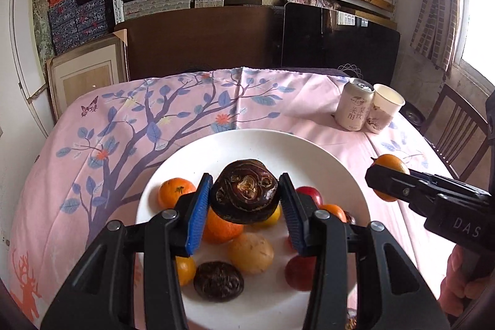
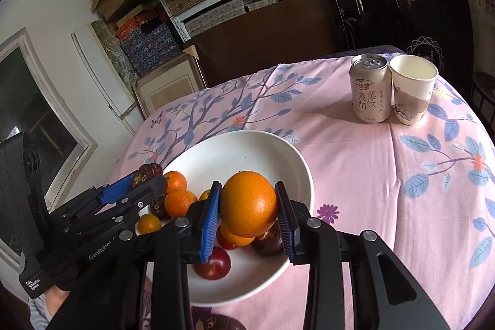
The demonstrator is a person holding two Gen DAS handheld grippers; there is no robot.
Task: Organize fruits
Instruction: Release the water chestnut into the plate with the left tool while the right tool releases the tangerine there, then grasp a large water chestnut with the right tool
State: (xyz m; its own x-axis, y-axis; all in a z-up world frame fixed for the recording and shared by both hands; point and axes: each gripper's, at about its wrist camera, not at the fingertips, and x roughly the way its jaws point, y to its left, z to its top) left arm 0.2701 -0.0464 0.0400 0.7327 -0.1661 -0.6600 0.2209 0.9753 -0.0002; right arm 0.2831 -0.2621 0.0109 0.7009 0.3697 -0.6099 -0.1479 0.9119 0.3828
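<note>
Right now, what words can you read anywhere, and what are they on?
"DAS": on the right gripper body.
"GenRobot": on the left gripper body.
"Data Acquisition System": small label on the left gripper's handle.
"莱阳 梨饮": on the can; its smaller print is too tiny to read.
Paper cup: a picture, no readable words.

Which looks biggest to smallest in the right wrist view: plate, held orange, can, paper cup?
1. Plate.
2. Held orange, though inflated by nearness to the camera.
3. Can and paper cup: look alike, not ranked.

Daylit, window (image 1: 476,5) glare, fisheye-curved dark edges
</note>
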